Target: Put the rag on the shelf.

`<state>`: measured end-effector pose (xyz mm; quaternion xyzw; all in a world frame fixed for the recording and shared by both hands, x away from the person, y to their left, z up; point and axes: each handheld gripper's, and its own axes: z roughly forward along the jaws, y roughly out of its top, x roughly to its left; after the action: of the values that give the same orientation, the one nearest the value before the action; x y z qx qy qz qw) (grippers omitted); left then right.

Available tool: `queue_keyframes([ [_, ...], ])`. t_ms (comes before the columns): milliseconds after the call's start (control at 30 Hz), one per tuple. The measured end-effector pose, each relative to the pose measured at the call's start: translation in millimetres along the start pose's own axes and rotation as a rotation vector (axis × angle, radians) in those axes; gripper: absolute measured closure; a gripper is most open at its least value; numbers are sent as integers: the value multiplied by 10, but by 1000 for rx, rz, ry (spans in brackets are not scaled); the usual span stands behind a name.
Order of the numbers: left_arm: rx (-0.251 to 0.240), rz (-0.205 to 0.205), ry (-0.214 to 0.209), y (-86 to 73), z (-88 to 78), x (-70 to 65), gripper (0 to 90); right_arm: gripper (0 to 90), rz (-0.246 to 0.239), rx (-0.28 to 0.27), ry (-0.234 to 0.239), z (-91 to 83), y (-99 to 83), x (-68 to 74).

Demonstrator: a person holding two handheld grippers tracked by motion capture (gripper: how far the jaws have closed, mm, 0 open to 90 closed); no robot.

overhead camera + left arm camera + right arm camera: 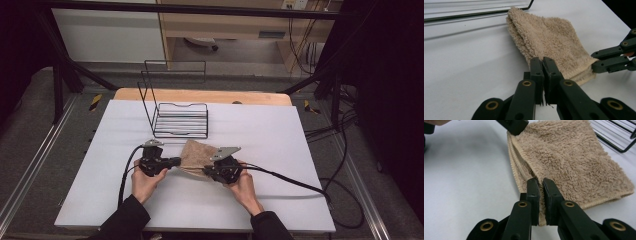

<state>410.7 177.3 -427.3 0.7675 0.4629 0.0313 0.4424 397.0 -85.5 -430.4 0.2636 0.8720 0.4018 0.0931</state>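
Note:
A tan terry towel (197, 155) lies folded on the white table (280, 145), just in front of a black wire rack (180, 120). My left gripper (177, 161) comes in from the left, shut on the towel's near left corner; in the left gripper view its jaws (542, 62) meet at the towel (549, 37) edge. My right gripper (206, 172) is shut on the near right edge. In the right gripper view the towel's (574, 162) hem sits pinched between the jaws of that gripper (541, 183). Each gripper view also shows the other gripper on the towel (596, 61) (514, 126).
The wire rack (614, 140) stands upright-backed at the table's far middle, its base close to the towel's far edge. A wooden board (200, 95) borders the table's back. Cables (295, 182) trail from both grippers across the table.

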Motion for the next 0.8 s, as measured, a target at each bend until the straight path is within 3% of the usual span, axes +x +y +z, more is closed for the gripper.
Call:
queue_keyframes([
  [233, 11, 13, 24, -10, 31, 2, 867, 807, 9, 20, -17, 92, -32, -12],
  [267, 14, 16, 29, -13, 35, 4, 867, 753, 14, 35, -9, 141, -48, -22],
  [333, 21, 18, 35, -17, 40, 14, 867, 730, 4, 37, -3, 156, -58, -24],
  [500, 23, 22, 37, -19, 38, 15, 867, 560, -21, 42, -18, 147, -112, -16],
  [633, 26, 17, 37, -23, 45, 14, 867, 558, -55, 44, -38, 155, -129, -6],
  [800, 18, 8, 28, -25, 52, 6, 867, 620, -88, 49, -58, 166, -134, -3],
])
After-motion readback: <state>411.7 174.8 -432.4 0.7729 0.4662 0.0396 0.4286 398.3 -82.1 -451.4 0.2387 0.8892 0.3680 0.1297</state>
